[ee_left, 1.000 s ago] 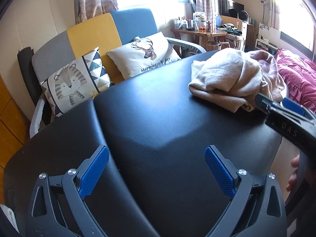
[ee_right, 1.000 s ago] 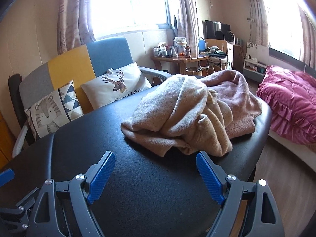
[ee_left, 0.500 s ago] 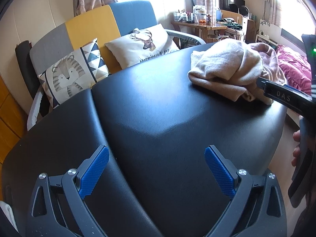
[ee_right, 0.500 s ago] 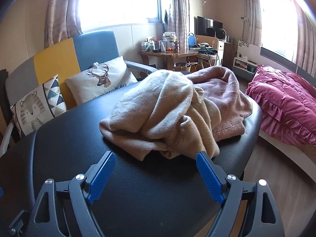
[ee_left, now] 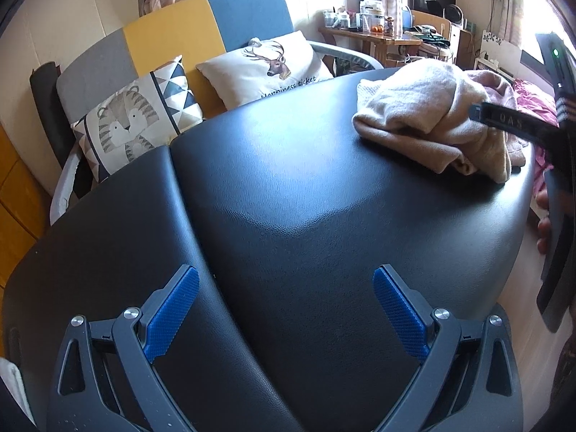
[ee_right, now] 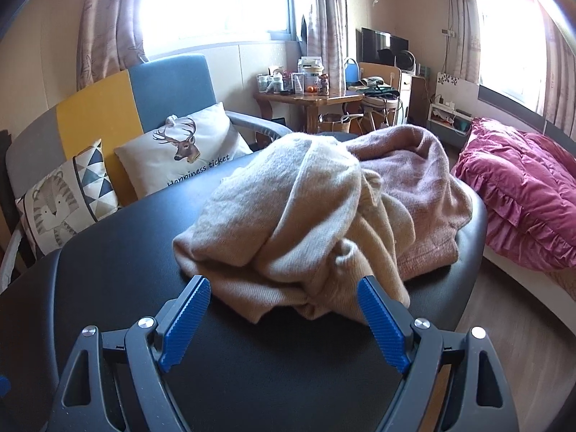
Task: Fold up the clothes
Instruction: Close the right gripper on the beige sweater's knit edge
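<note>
A crumpled beige sweater [ee_right: 288, 223] lies heaped on a black padded table [ee_right: 126, 273], over a pinkish garment. It looks soft, light and floppy (its near hem seems easiest to pinch). The right gripper [ee_right: 284, 318] is spread wide just before it; the left gripper [ee_left: 286, 309] is spread too, well apart.

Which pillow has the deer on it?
The white pillow beside the blue sofa back; the tiger pillow sits left of it, by the yellow part.
</note>
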The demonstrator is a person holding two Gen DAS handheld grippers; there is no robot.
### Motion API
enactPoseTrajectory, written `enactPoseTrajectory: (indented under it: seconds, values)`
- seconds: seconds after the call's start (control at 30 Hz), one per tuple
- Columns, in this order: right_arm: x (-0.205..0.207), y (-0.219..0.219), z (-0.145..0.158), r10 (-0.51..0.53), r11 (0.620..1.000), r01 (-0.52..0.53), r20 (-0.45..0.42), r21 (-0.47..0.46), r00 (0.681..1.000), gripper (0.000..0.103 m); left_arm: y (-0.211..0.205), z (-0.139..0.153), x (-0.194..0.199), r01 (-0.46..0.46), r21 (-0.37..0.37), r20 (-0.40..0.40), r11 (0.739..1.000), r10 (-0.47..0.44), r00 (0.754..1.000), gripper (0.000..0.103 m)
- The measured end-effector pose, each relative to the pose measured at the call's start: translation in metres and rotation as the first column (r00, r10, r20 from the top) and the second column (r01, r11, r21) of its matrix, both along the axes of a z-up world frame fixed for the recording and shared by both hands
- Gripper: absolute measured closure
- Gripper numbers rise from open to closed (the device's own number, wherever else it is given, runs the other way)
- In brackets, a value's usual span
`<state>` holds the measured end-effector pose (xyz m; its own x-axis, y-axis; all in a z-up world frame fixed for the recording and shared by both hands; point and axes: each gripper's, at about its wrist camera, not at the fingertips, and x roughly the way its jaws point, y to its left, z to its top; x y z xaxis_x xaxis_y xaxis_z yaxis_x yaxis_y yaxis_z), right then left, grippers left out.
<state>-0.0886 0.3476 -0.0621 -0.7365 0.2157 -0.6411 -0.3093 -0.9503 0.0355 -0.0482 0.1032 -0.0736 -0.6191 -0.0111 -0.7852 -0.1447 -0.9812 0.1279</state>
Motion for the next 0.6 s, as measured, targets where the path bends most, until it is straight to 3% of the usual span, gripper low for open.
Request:
enactPoseTrajectory:
  seconds: [0.4,0.6]
  values:
    - [-0.032,0.015,-0.008,-0.017,1.0,0.018,0.038,-0.007,0.999,0.017,-0.006,-0.007,-0.001,-0.011,0.005,0.026,1.0,0.01,1.0,0.004]
    - [-0.04,0.02,-0.005,-0.014,0.999,0.014,0.01,0.031,1.0,0.017,-0.009,-0.01,-0.002,-0.021,0.01,0.04,1.0,0.02,0.999,0.004]
